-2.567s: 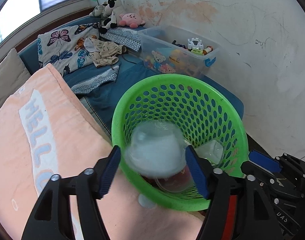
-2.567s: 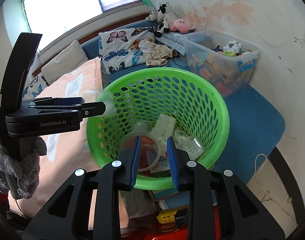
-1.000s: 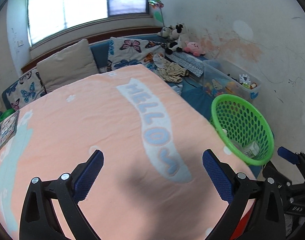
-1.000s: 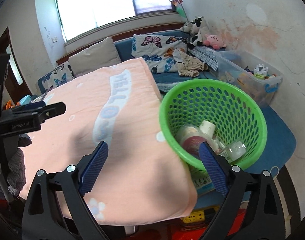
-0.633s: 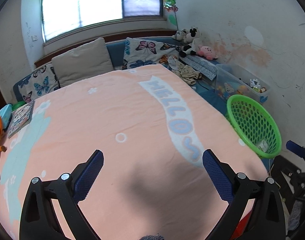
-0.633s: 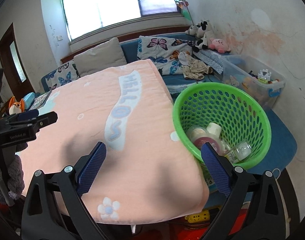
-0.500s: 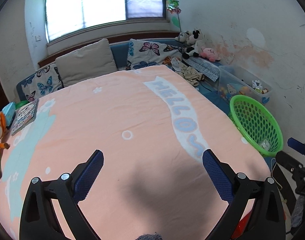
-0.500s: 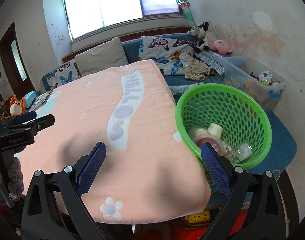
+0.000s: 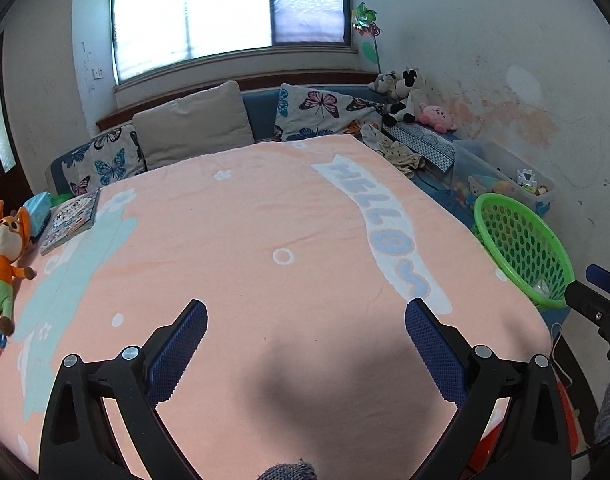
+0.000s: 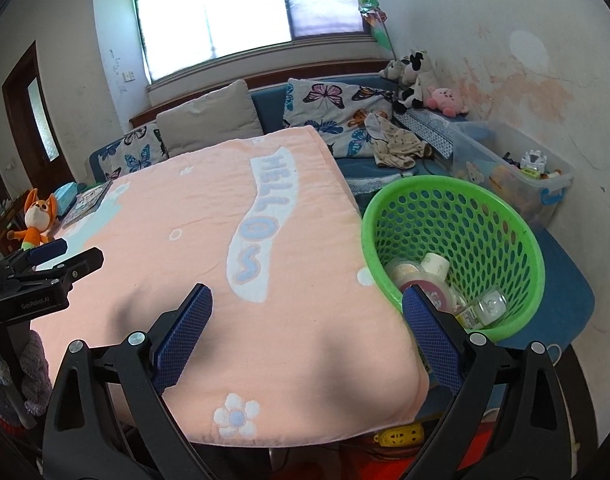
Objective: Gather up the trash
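Both grippers over the peach blanket (image 9: 233,240), nothing between the pads of either.

Left gripper (image 9: 305,322): jaws spread wide, empty, above the near part of the blanket. Right gripper (image 10: 307,308): jaws likewise spread wide, empty, above the blanket's near corner.

Landmark: green basket (image 10: 517,232), perforated, standing just off the blanket's right edge.
- Relative to the right gripper: basket ahead and to the right; its near rim shows just behind the right-hand pad (image 10: 433,340) in the right wrist view.
- Relative to the left gripper: basket (image 9: 505,208) well off to the right, beyond the blanket's edge.
- In the basket: collected trash — a red-labelled round container (image 10: 427,288), a white cap or tub (image 10: 435,264) behind it, a small clear bottle (image 10: 485,306) to its right. Other pieces below are too jumbled to tell.

Behind the basket: clear storage bin (image 10: 521,176) with toys, against the wall.

Across the blanket from the basket, at the far left edge: plush fox (image 9: 3,252) and a book (image 9: 71,220).
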### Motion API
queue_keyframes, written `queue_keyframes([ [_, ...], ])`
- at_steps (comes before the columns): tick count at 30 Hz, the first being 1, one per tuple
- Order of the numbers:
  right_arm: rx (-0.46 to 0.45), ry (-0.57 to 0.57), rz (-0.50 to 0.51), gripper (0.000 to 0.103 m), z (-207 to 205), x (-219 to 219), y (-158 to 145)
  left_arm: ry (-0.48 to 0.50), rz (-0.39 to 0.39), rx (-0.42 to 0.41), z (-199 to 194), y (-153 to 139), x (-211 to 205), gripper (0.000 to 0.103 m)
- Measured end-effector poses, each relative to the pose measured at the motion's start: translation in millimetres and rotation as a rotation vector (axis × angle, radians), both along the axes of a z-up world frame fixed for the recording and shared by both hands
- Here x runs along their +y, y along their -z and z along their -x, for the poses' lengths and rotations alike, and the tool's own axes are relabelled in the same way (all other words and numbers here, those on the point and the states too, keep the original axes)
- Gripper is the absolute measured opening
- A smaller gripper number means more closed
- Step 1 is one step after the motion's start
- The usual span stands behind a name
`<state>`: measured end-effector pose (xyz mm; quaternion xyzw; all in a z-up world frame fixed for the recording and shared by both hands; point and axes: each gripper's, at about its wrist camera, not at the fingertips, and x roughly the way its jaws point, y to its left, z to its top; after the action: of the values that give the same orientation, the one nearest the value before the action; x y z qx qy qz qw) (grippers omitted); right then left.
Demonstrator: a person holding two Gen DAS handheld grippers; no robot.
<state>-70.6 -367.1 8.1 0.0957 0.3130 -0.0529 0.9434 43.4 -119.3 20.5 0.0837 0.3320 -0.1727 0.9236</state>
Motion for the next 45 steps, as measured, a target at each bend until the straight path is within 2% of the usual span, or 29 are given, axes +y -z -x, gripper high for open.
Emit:
queue_keyframes([
  [45, -0.001, -0.018, -0.013, 0.097, -2.5, 4.0, 0.1, -0.014, 0.002, -0.005, 10.6, 5.5, 6.2, 0.096],
])
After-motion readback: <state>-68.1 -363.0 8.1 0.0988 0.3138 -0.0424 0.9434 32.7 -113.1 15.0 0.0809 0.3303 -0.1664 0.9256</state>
